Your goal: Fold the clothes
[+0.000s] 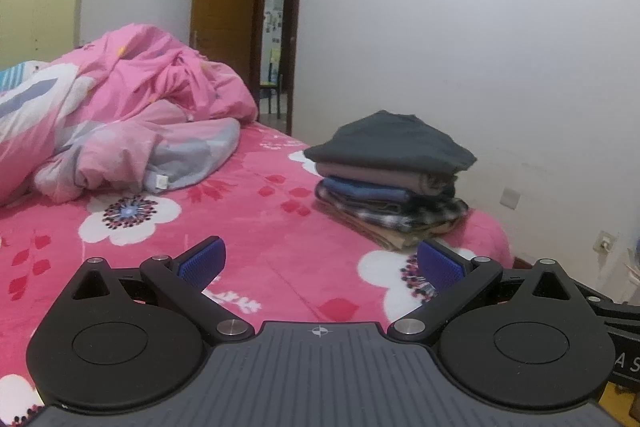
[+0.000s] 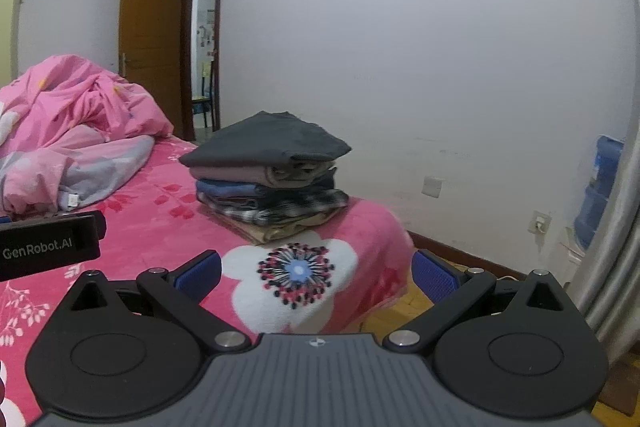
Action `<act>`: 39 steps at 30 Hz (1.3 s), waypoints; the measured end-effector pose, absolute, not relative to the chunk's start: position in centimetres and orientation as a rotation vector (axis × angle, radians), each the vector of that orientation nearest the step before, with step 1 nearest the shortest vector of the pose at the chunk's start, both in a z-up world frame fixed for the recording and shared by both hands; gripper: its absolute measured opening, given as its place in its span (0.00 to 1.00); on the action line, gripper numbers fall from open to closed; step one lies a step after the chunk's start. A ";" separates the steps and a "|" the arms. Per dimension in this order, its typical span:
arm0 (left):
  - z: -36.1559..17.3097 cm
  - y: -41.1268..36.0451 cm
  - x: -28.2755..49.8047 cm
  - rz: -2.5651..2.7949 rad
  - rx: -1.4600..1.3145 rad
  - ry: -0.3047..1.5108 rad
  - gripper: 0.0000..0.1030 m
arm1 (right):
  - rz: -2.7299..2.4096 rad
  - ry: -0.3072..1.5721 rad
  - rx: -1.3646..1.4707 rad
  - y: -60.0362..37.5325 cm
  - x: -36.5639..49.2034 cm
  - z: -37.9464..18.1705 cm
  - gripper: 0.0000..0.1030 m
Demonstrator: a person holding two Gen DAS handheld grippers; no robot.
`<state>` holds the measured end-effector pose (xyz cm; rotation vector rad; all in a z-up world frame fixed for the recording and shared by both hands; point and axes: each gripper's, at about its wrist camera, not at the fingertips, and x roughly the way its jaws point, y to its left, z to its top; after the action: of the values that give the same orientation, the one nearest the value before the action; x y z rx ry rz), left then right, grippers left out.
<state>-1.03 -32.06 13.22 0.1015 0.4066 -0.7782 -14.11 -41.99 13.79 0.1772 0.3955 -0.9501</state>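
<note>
A stack of folded clothes (image 1: pixel 390 179) sits on the pink flowered bed (image 1: pixel 256 211) near its far right corner, topped by a dark grey garment (image 1: pixel 392 143). The same stack of folded clothes (image 2: pixel 270 179) shows in the right wrist view, ahead and slightly left. My left gripper (image 1: pixel 320 265) hovers low over the bed, open, nothing between its blue pads (image 1: pixel 202 263). My right gripper (image 2: pixel 316 273) is open too, empty, over the bed's corner (image 2: pixel 360 247). The left gripper's body (image 2: pixel 48 247) appears at the left edge of the right wrist view.
A crumpled pink quilt (image 1: pixel 120 107) lies heaped at the back left of the bed. A white wall (image 1: pixel 480 67) runs behind, with an open brown door (image 1: pixel 224 7). A blue water jug (image 2: pixel 600 187) stands on the floor at the right, beside a grey curtain (image 2: pixel 616 227).
</note>
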 end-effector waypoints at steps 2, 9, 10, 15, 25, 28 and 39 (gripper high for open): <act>13.2 -32.5 -1.4 -0.787 0.106 0.404 1.00 | -0.961 0.394 0.178 -42.3 -14.6 13.9 1.00; 13.2 -33.3 -2.1 -0.795 0.117 0.400 1.00 | -0.975 0.388 0.188 -43.3 -15.4 13.8 1.00; 13.2 -33.4 -2.2 -0.794 0.119 0.400 1.00 | -0.974 0.388 0.190 -43.4 -15.4 13.8 1.00; 13.0 -33.7 -2.3 -0.789 0.126 0.402 1.00 | -0.968 0.388 0.194 -43.6 -15.5 13.7 1.00; 13.0 -34.4 -2.7 -0.783 0.138 0.406 1.00 | -0.969 0.387 0.213 -44.1 -16.3 13.3 1.00; 12.9 -34.6 -2.8 -0.781 0.140 0.408 1.00 | -0.972 0.386 0.214 -44.3 -16.3 13.3 1.00; 12.7 -34.7 -2.7 -0.768 0.142 0.423 1.00 | -0.971 0.390 0.223 -44.4 -16.4 13.0 1.00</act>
<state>-2.66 -34.67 12.69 0.1420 0.4231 -0.7680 -16.41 -44.36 13.01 0.2227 0.3898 -0.9710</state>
